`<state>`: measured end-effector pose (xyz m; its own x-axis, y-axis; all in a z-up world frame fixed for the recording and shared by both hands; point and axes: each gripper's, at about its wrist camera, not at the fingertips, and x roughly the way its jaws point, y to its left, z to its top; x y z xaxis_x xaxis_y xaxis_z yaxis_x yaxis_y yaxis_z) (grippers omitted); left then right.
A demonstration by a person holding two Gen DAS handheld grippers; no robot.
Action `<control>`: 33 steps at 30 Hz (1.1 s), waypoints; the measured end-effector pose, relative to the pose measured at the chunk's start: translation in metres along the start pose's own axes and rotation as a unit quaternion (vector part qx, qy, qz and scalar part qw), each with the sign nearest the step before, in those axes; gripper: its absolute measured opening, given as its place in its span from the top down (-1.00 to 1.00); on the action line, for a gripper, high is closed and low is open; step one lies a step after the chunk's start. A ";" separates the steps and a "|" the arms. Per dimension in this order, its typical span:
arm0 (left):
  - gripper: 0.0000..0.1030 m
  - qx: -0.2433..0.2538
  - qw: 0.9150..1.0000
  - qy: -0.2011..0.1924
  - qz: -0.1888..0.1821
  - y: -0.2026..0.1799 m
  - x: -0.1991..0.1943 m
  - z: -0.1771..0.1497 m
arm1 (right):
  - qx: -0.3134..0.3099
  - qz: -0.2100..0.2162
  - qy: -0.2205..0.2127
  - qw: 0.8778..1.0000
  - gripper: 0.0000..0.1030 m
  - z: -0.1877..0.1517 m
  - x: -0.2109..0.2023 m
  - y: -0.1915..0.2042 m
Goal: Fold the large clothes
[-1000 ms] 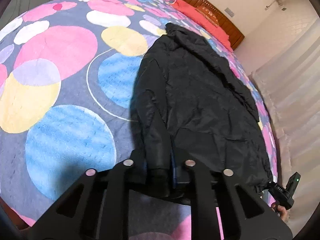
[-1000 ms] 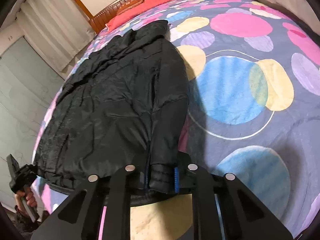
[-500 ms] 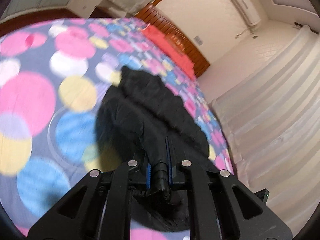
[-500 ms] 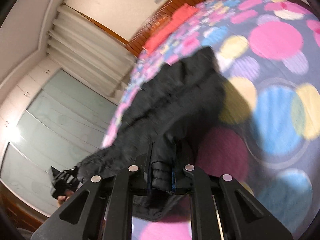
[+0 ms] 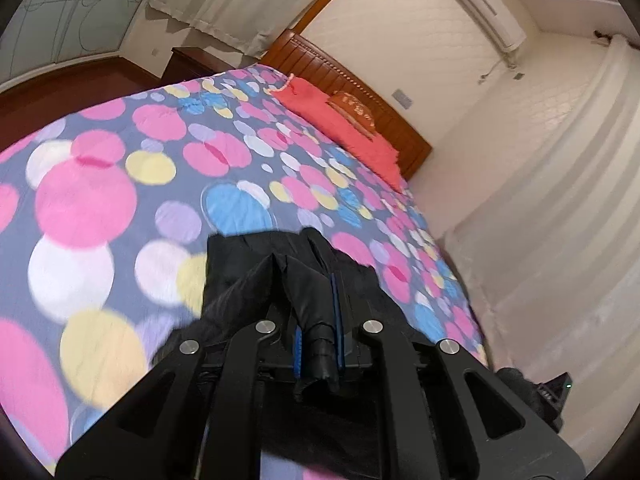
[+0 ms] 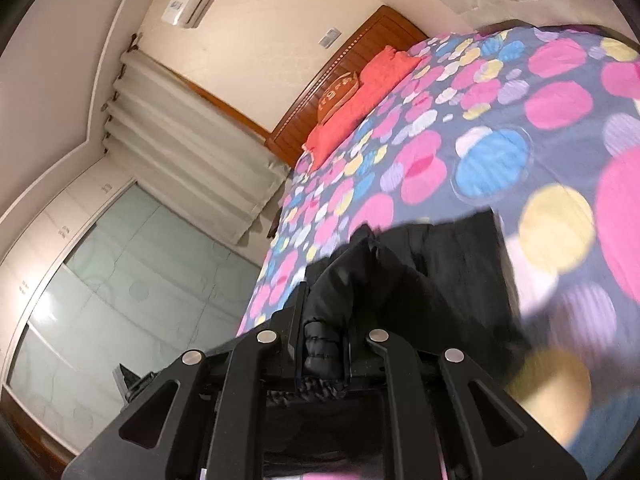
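Bedroom walls are cream, with a white air conditioner (image 5: 482, 2) mounted high and pleated pale curtains (image 6: 192, 128) beside a ribbed wooden headboard (image 5: 360, 92). On the bed, a fleecy bedspread (image 5: 120, 200) carries pink, blue, yellow and lilac circles; coral pillows (image 5: 340, 124) lie at its head. A black quilted jacket (image 5: 248, 280), matte and puffy, hangs bunched above the spread. The left hand-held gripper (image 5: 318, 344) is clamped on a ribbed cuff of it; the right hand-held gripper (image 6: 322, 344) pinches another stitched fold. No writing is legible.
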<state>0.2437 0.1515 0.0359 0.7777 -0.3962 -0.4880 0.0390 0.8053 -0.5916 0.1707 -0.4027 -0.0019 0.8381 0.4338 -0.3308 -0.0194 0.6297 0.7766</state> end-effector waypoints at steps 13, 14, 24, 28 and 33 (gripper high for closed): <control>0.79 -0.017 0.995 0.042 0.090 0.047 0.163 0.063 | 0.054 -0.088 0.027 0.994 0.75 0.077 0.136 -0.065; 0.79 -0.019 0.994 0.048 0.096 0.052 0.175 0.062 | 0.057 -0.099 0.034 0.993 0.75 0.079 0.147 -0.074; 0.75 -0.007 0.987 0.085 0.136 0.085 0.245 0.042 | 0.059 -0.161 0.067 0.983 0.70 0.064 0.204 -0.121; 0.45 -0.037 0.991 0.091 0.087 0.092 0.235 0.051 | 0.081 -0.127 0.070 0.986 0.46 0.068 0.195 -0.126; -0.41 -0.056 0.996 0.054 0.047 0.087 0.202 0.067 | 0.107 -0.090 0.044 0.989 -0.17 0.080 0.168 -0.121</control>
<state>0.4459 0.1710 -0.0714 0.7031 -0.3706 -0.6069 -0.1054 0.7897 -0.6043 0.3575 -0.4578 -0.1082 0.7660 0.3882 -0.5123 0.2494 0.5551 0.7935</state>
